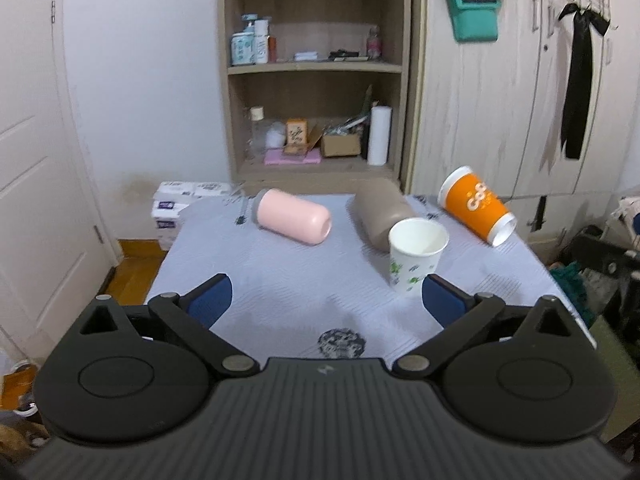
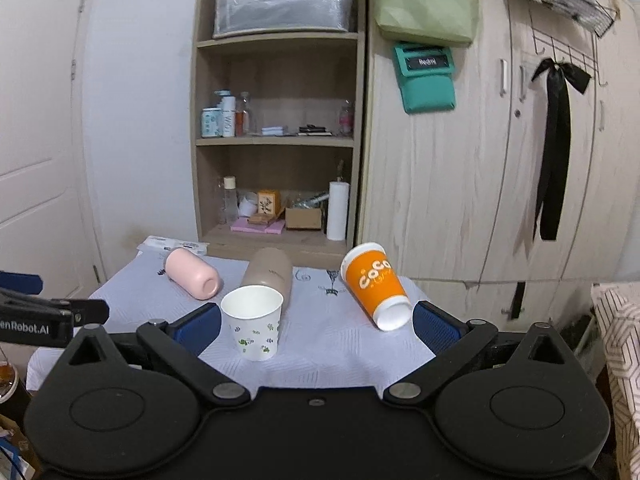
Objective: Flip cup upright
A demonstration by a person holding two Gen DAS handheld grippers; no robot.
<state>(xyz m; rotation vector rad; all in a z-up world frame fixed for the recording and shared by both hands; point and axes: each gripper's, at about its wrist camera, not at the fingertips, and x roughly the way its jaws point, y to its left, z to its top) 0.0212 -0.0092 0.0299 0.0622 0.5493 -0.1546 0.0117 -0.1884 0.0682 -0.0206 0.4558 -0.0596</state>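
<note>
Right wrist view, lower part of the frame: the right gripper [image 2: 316, 322] fills the foreground, its blue-padded jaws spread wide and grasping nothing. Just beyond them, near the centre, a white floral paper cup [image 2: 255, 322] stands upright, mouth up, on a pale cloth-covered table [image 2: 328, 356]. To the right of centre an orange paper cup [image 2: 374, 286] lies tipped on its side, its white end pointing toward the camera, close to the right blue pad; it looks like the cup waiting to be righted, and the open jaws seem readied for it. Further back, a taupe tumbler [image 2: 269, 272] and a pink tumbler [image 2: 192, 274] also lie on their sides. At the far left edge, part of the left gripper shows.

Left wrist view, bottom of the frame: the left gripper [image 1: 326, 300] is likewise released and empty, held back from the cups. Behind the table stand a wooden shelf unit [image 1: 316, 68] and a pale wardrobe [image 1: 500, 112].
</note>
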